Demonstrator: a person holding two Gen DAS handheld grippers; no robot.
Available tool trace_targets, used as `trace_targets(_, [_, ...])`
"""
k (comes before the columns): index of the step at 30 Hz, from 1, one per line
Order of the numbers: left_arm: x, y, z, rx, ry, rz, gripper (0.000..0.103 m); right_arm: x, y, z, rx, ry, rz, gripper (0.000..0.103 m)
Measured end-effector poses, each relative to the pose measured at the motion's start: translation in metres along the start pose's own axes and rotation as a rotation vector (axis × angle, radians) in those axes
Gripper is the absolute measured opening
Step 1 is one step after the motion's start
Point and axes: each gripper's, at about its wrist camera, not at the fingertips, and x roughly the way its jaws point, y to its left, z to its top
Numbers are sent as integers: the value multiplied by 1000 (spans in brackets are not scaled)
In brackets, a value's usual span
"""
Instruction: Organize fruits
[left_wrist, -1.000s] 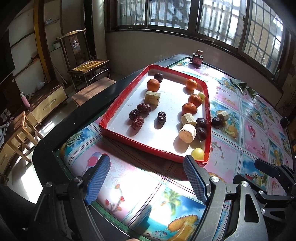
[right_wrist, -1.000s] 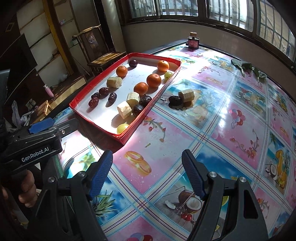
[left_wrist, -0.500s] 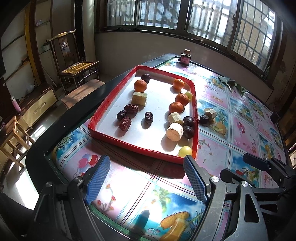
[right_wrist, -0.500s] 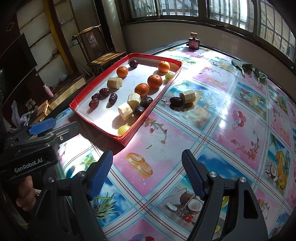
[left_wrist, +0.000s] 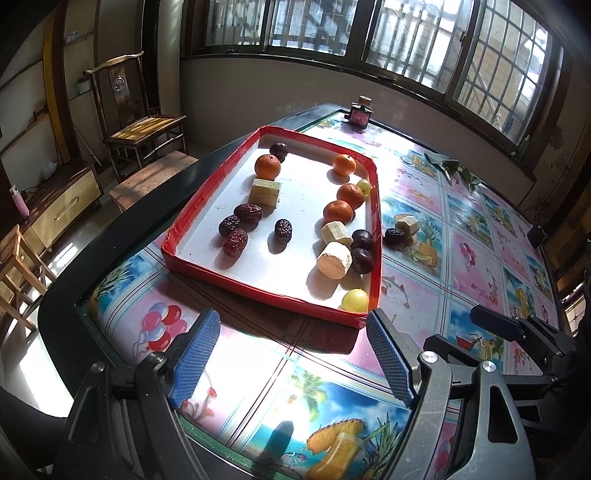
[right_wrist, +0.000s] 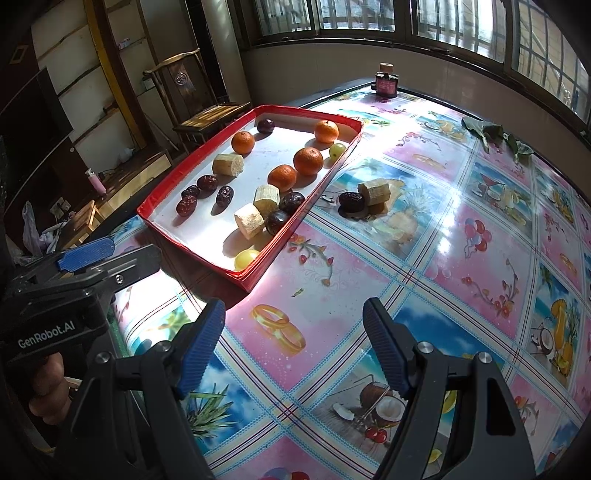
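A red-rimmed white tray lies on the table and holds several oranges, dark dates, pale cane chunks, dark plums and a yellow fruit. Just outside the tray's right rim lie a date and a cane chunk. My left gripper hovers open over the tablecloth in front of the tray, nothing between its blue pads. My right gripper is open too, to the right of the tray's near corner, empty.
The table has a glossy pink and blue fruit-print cloth. A small dark bottle stands at the far edge, green leaves at far right. A wooden chair and low cabinets stand left of the table.
The left wrist view has swung slightly, so the tray sits a little further left and higher in the picture. Both grippers stay open and no fruit has moved.
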Motion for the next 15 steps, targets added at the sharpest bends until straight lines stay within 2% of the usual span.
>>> trace_targets(5, [2, -3, -1, 10, 12, -15, 82, 0, 0, 0, -1, 1, -1, 78])
trace_targets(15, [-2, -11, 0, 43, -18, -11, 83, 3, -2, -2, 11, 5, -7, 78])
